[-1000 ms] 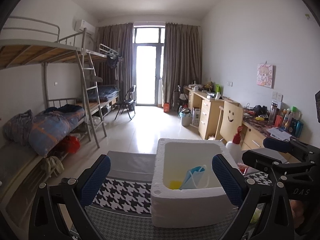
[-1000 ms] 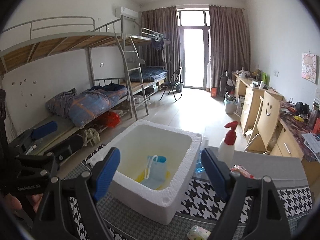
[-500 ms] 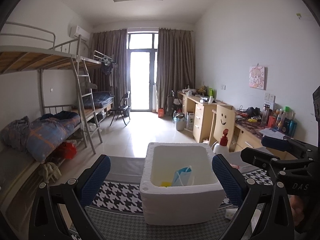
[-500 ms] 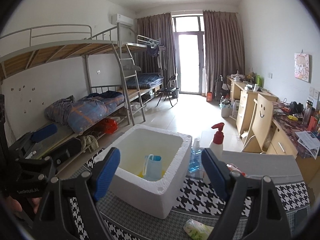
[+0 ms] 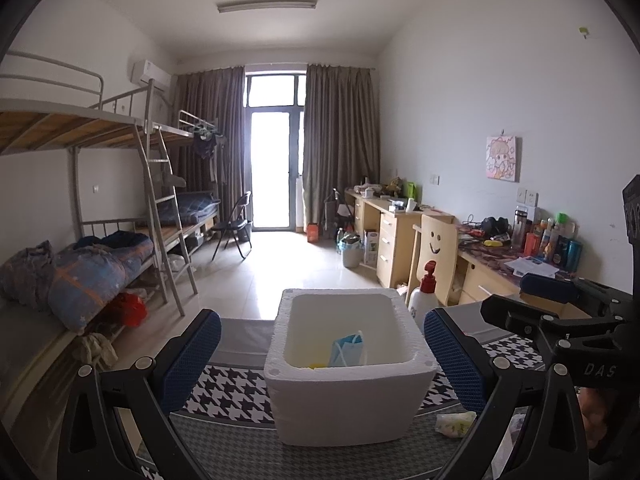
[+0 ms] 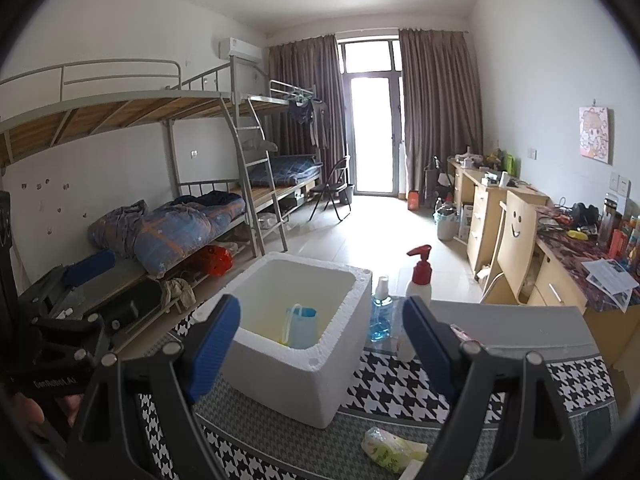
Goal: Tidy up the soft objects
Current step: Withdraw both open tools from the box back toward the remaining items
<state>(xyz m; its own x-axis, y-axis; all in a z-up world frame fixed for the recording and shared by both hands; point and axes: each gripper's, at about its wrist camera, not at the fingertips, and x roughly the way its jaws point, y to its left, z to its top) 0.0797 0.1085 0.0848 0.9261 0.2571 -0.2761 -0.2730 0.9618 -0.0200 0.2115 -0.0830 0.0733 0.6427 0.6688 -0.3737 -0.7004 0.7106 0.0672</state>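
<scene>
Left wrist view showed the left gripper (image 5: pixel 322 346) with its blue pads spread wide and nothing between them but air, hovering short of the white foam box (image 5: pixel 348 392) on the houndstooth table cloth (image 5: pixel 228 392), with a blue bag (image 5: pixel 347 350) lying inside the box and a soft packet (image 5: pixel 455 424) on the cloth just right of it. From the right wrist, the right gripper (image 6: pixel 322 338) stood equally wide apart and empty, touching nothing, the packet (image 6: pixel 390 450) lying below its right finger
</scene>
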